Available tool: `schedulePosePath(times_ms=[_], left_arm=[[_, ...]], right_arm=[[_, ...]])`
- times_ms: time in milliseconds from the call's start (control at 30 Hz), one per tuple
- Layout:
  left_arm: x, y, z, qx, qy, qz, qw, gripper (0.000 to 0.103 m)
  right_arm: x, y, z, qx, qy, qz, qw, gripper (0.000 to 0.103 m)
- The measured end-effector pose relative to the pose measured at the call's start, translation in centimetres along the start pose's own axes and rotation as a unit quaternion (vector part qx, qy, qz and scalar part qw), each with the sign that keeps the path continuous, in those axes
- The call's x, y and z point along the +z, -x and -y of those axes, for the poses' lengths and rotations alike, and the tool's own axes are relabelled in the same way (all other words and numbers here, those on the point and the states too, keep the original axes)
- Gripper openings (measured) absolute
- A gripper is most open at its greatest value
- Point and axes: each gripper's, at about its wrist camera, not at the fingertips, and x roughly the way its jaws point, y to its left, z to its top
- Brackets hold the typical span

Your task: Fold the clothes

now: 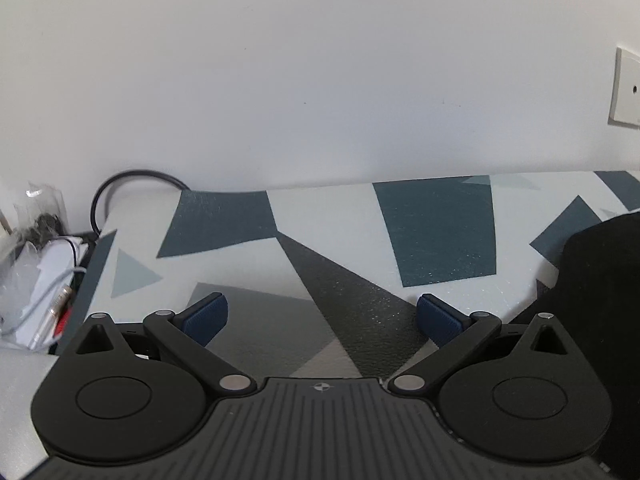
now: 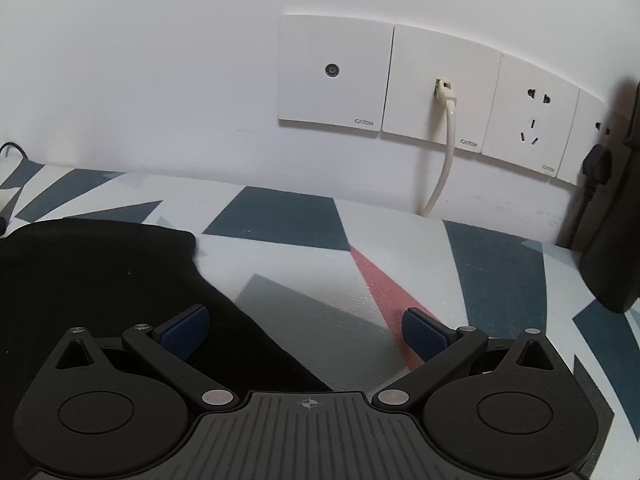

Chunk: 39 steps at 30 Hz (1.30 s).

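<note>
A black garment (image 2: 88,280) lies flat on the patterned table cover (image 2: 288,276); its edge also shows at the right of the left wrist view as a black garment (image 1: 600,280). My right gripper (image 2: 306,334) is open, low over the table, with its left blue pad (image 2: 186,334) above the garment's right edge and its right pad over bare cover. My left gripper (image 1: 322,320) is open above the bare cover (image 1: 340,240), left of the garment, with nothing between its fingers.
A white wall stands close behind the table. Wall sockets (image 2: 332,76) carry a white plugged cable (image 2: 444,152) and a black plug (image 2: 596,164). A dark object (image 2: 616,240) stands at the right. Plastic bags with cables (image 1: 40,272) and a black cable loop (image 1: 116,188) lie at the left.
</note>
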Motion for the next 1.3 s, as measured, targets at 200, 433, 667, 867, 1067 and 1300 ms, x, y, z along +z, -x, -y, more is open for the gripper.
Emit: schedulePosePath(times_ms=[200, 433, 667, 867, 1067, 1300], left_arm=[[0.0, 0.1, 0.1, -0.005, 0.004, 0.003, 1.0, 0.103], [-0.2, 0.2, 0.1, -0.001, 0.007, 0.004, 1.0, 0.103], [-0.2, 0.5, 0.6, 0.008, 0.002, 0.008, 0.9999, 0.103], [-0.2, 0.7, 1.2, 0.029, -0.014, 0.018, 0.9993, 0.103], [-0.3, 1.1, 0.5, 0.015, 0.001, 0.004, 0.9999, 0.103], [-2.3, 9.9, 0.2, -0.055, -0.031, 0.029, 0.9976, 0.102]], right_arm=[[0.0, 0.1, -0.1, -0.004, 0.005, 0.004, 1.0, 0.102], [0.0, 0.0, 0.3, 0.005, -0.006, -0.001, 1.0, 0.102], [0.0, 0.0, 0.5, 0.008, -0.009, -0.002, 1.0, 0.102], [0.1, -0.1, 0.2, 0.003, -0.005, -0.002, 1.0, 0.102], [0.9, 4.9, 1.5, -0.008, -0.057, 0.002, 0.998, 0.102], [0.0, 19.4, 3.0, -0.018, -0.029, 0.06, 0.998, 0.102]])
